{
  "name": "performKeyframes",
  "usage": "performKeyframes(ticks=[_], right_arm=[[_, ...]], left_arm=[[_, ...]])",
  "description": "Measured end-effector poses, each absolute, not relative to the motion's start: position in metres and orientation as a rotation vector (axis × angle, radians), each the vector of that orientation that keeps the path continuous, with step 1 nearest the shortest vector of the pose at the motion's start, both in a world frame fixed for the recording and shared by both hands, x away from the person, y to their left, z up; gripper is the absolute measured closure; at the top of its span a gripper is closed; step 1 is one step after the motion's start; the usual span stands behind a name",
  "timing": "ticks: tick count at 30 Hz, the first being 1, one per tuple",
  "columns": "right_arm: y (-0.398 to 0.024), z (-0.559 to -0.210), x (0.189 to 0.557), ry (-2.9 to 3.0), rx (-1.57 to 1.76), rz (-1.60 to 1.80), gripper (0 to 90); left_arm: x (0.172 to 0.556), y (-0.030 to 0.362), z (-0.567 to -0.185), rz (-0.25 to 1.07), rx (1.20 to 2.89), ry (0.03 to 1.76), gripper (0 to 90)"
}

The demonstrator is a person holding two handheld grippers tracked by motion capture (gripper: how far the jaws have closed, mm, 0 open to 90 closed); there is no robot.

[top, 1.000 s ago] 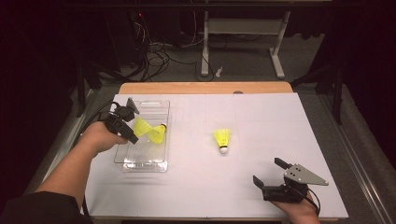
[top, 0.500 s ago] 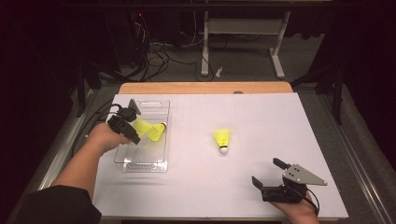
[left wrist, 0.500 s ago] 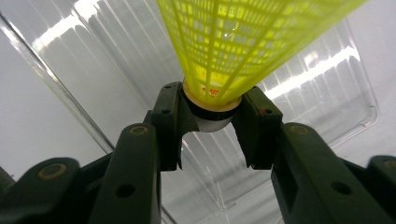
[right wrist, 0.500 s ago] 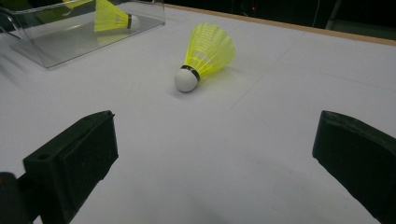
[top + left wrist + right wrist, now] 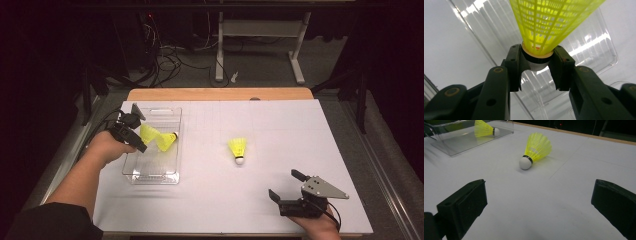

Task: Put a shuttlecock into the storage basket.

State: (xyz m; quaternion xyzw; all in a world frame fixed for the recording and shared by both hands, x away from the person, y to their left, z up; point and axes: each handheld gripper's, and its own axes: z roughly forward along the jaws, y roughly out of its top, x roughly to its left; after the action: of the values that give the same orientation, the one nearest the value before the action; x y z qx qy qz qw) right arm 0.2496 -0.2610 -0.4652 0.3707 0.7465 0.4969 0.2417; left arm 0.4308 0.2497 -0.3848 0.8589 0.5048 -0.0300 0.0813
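Worktop (image 5: 300, 130) white; clear bin (image 5: 131, 176) at left. Left gripper (image 5: 537, 66) fingers clench shuttlecock (image 5: 549, 22) cork over the bin, beside one already inside. Lower before releasing so it won't bounce. Right gripper (image 5: 289, 186) released, idle; third shuttlecock (image 5: 238, 149) mid-worktop.

Bright overhead light floods the white counter (image 5: 280, 130) while the surroundings stay dark; glare streaks the clear tray (image 5: 584, 42), and nearby claw parts blur softly.

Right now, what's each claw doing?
Left claw: shut on a yellow shuttlecock, gripped at its cork, over the clear tray.
Right claw: open, holding nothing, above the white table.
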Motion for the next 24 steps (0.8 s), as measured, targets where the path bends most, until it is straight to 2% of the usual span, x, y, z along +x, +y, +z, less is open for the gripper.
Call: performKeyframes(ticks=[24], right_arm=[[-0.262, -0.466, 0.250, 2.047, 1.015, 1.361, 1.4]], left_arm=[[0.440, 0.243, -0.401, -0.114, 2.613, 1.547, 63.7]])
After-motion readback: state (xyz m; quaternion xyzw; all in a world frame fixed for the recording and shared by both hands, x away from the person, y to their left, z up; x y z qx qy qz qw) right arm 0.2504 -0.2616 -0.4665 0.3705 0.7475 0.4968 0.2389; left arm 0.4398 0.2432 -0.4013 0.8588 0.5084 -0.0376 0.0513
